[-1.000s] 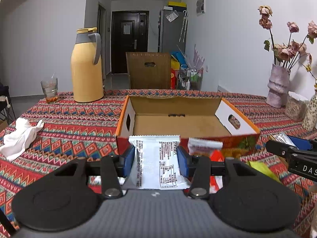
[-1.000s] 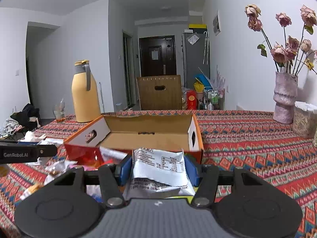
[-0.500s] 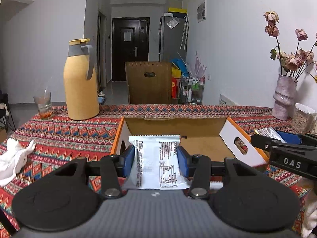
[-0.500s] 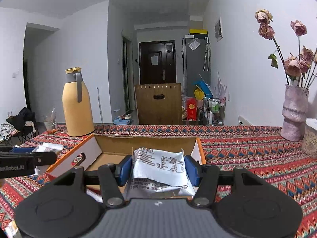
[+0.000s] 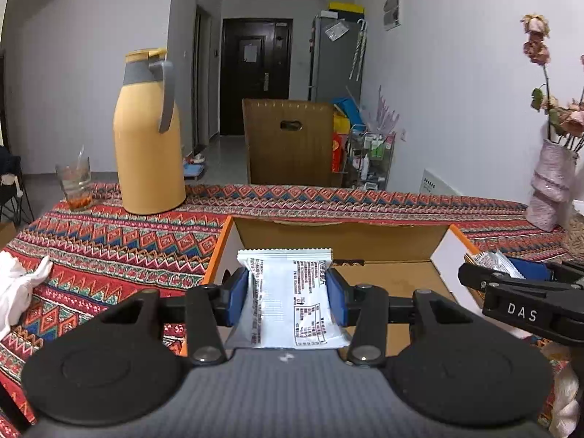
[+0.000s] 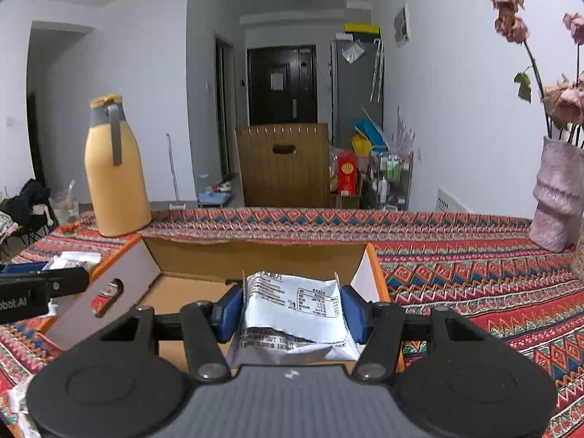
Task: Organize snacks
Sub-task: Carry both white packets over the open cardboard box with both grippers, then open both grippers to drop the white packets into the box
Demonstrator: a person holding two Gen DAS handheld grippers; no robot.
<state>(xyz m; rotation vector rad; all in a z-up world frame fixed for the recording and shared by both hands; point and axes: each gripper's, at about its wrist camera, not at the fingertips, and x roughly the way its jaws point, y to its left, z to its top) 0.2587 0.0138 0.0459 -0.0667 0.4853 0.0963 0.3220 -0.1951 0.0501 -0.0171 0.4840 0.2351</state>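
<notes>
A: What is the left gripper doing?

B: Its blue pads are clamped on a white packet, one pad on each side. The packet stands upright between them, print facing the camera, over the near left part of the box.

A: And the right gripper?

B: Also clamped. It grips a silver packet that is creased, with its lower part folded. That packet is over the near right part of the box, just inside the right wall.

A: Do the two see each other?

B: Yes. From the left wrist the right gripper shows over the box's right wall, its packet poking out in front. From the right wrist the left gripper shows beside the box's left flap with the oval hole.

A: What about the box itself?

B: Open cardboard with orange edges, brown floor bare where visible, sitting on the patterned cloth.

A: And beyond the box?

B: A yellow jug stands behind its left corner, a glass further left of the jug. A white rag lies left of the box. A pink vase with dried roses stands well to the right. A brown chair sits behind the table past the box.
</notes>
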